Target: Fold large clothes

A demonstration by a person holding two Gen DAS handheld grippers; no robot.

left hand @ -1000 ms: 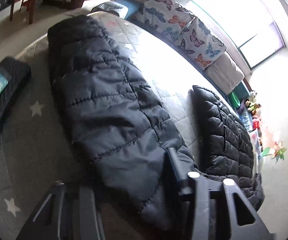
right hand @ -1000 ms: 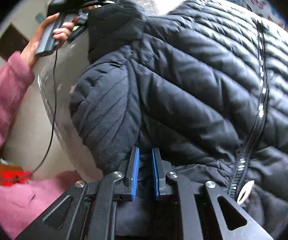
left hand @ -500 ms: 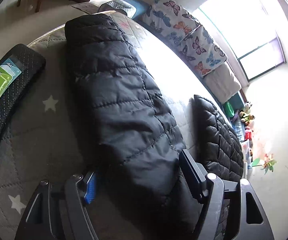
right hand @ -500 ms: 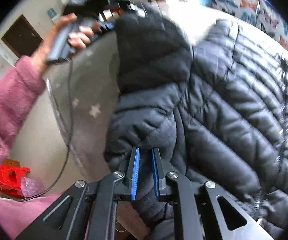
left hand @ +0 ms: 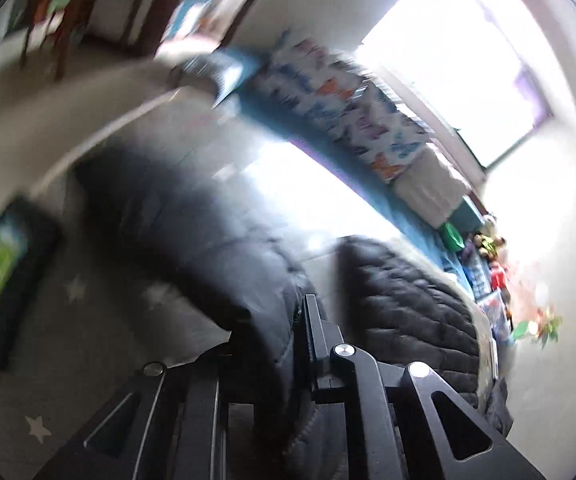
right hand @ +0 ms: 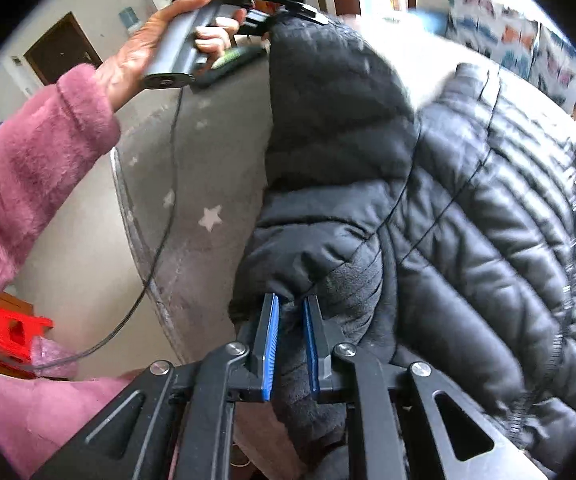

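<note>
Black quilted puffer jacket (right hand: pixel 468 208) lies spread on the grey star-print bed cover (right hand: pixel 191 184). Right wrist view only: right gripper (right hand: pixel 290 336), blue pads pinching the jacket's fleece-lined edge, and the pink-sleeved left hand (right hand: pixel 159 44) raised, holding the left gripper (left hand: pixel 271 344). Left wrist view, blurred: fingers clamped on a jacket fold; butterfly-print pillows (left hand: pixel 352 116) beyond.

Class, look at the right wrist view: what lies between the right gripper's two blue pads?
A pinched fold of the black puffer jacket fills the right gripper, shown in the right wrist view.
</note>
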